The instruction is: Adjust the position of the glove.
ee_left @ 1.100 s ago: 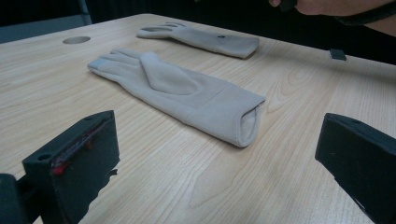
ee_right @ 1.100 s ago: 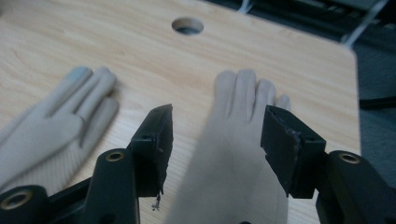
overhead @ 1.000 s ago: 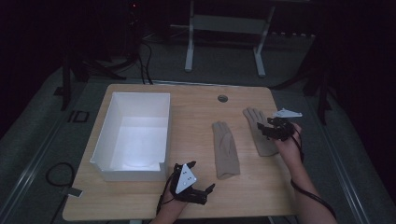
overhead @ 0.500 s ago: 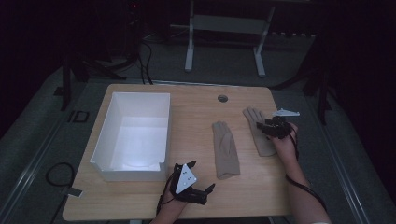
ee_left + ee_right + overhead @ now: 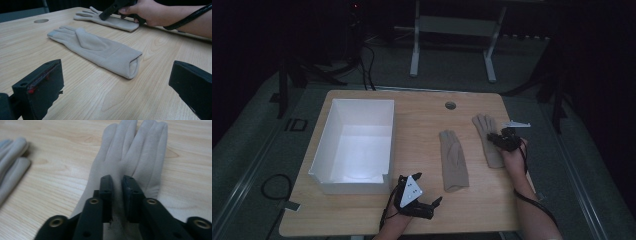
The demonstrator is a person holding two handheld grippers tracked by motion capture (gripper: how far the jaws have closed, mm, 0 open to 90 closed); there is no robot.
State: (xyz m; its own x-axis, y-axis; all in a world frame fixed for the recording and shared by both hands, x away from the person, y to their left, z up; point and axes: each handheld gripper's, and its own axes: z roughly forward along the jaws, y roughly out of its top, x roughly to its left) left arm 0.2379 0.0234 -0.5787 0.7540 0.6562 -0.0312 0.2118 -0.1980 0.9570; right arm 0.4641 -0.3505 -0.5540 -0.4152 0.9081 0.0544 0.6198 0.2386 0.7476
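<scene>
Two beige gloves lie flat on the wooden table (image 5: 412, 112). The nearer glove (image 5: 453, 160) (image 5: 100, 52) lies in the middle, its cuff toward me. The far glove (image 5: 484, 131) (image 5: 112, 21) (image 5: 140, 152) lies to the right. My right gripper (image 5: 498, 139) (image 5: 117, 187) is pressed down on its palm; its jaws have just been closing and now pinch a fold of the fabric. My left gripper (image 5: 432, 202) (image 5: 115, 87) rests open at the table's front edge, pointed at the nearer glove's cuff with nothing between its jaws.
A white open box (image 5: 324, 150) stands on the left half of the table. A round cable hole (image 5: 450, 105) sits near the back edge. Fingers of the nearer glove (image 5: 10, 167) lie left of the right gripper.
My right hand has sunk onto the far glove and its jaws have closed on the fabric. The left gripper has stayed where it was.
</scene>
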